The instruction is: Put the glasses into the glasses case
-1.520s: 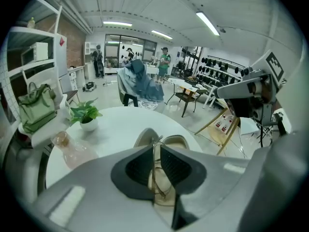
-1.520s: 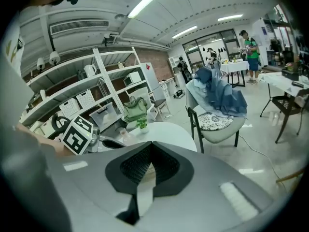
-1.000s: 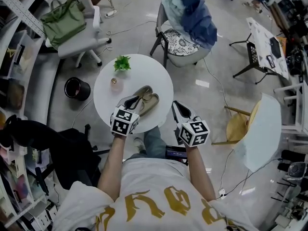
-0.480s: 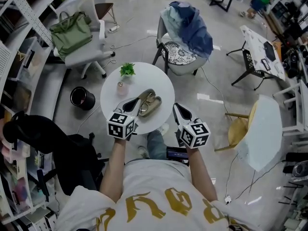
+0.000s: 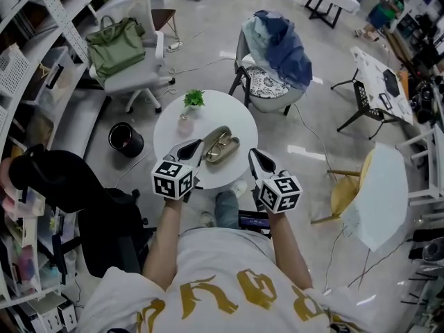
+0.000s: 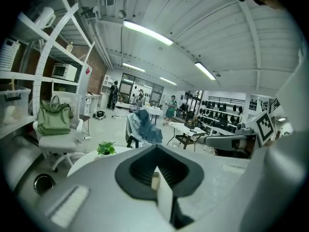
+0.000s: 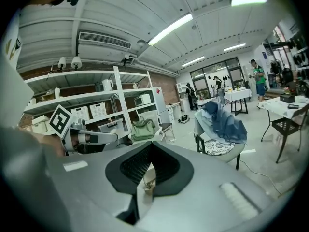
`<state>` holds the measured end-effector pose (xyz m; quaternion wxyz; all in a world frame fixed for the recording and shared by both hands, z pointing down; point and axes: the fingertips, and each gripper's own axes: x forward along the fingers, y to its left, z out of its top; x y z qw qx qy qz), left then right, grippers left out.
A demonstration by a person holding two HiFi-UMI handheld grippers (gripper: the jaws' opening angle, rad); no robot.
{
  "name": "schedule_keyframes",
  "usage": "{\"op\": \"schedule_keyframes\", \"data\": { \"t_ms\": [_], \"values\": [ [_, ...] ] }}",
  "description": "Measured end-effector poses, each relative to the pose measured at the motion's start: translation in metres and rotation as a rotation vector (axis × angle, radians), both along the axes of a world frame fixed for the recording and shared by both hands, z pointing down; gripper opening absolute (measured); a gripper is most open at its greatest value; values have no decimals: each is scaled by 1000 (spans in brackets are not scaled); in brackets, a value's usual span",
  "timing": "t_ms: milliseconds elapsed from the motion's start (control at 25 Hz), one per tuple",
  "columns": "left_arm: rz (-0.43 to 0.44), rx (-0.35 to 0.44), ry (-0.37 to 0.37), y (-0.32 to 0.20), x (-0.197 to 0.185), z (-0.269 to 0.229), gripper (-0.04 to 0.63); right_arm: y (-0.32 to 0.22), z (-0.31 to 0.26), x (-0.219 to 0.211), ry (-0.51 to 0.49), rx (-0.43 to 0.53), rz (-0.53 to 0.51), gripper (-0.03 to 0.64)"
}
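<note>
1. Big picture first: an open workshop floor with a chair draped in blue clothing (image 5: 280, 44) past the far side of the table, and an office chair carrying a green bag (image 5: 115, 41) off to the far left.
2. The round white tabletop (image 5: 236, 116) sits right in front of the person, and everything that matters is on it.
3. The left gripper (image 5: 192, 148) hangs over the near-left part of the tabletop. Its fingers are pressed together with nothing clamped, going by its own camera.
4. The right gripper (image 5: 257, 157) is about level with it but sits out at the tabletop's right edge. Its fingers are also together and holding nothing.
5. The glasses case (image 5: 219, 143) lies open near the middle of the tabletop, between the two grippers and a bit further out. Its long axis runs diagonally, near-left to far-right.
6. The glasses (image 5: 227, 147) look like they're lying in or on the open half, but honestly they're too small to say for sure.
7. A little potted plant (image 5: 194, 99) stands at the far edge, well clear of the case.
8. My read is that the case's near-left end lies just ahead of the left fingertips, so the left is clearly the closer one. Either gripper would have to open up before it can take anything.
</note>
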<state>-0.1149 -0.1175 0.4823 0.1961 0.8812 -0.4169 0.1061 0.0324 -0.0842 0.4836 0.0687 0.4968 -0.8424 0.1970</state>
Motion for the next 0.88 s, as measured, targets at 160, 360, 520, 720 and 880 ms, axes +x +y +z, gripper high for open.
{"op": "schedule_keyframes", "data": {
  "t_ms": [160,360,520,720,880],
  "values": [
    [-6,10,-14,5,-2,-2,0,6,-3,-1,0,7,-2,26],
    [-3,5,-2,8,2,-3,0,9,-7,1,7,22,10,26],
    [11,6,3,9,5,-4,0,11,-9,-4,9,29,7,26],
    [18,-3,2,10,6,0,0,10,-9,-10,5,33,-20,26],
    [19,-8,-2,9,6,3,0,10,-7,-10,8,25,-19,26]
  ]
}}
